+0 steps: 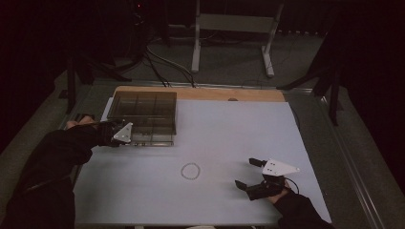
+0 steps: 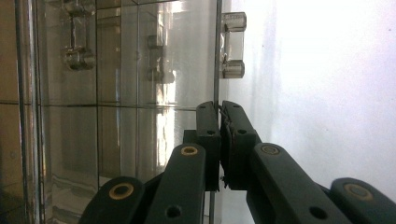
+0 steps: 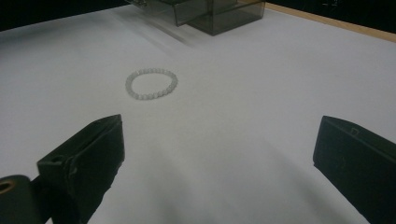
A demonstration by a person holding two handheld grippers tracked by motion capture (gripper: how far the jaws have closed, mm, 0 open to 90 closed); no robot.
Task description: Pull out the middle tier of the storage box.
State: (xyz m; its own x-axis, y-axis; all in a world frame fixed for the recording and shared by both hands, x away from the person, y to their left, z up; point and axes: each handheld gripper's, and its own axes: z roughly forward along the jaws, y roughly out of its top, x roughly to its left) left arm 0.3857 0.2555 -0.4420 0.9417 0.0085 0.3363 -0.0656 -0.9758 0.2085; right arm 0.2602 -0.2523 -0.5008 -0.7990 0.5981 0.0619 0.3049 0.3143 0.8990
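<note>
box: clear compartment box [image 1: 143,117] at the table's [image 1: 215,200] far left, light, rigid, slick | left gripper [image 2: 219,109]: we pinch its thin lid edge, best hold there | right gripper [image 3: 219,158]: spread wide, idle near bead bracelet [image 3: 151,84]

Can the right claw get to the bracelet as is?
Probably yes. The right claw is open and aimed at the bracelet, with only bare white tabletop between them; the left claw is away at the clear box.
</note>
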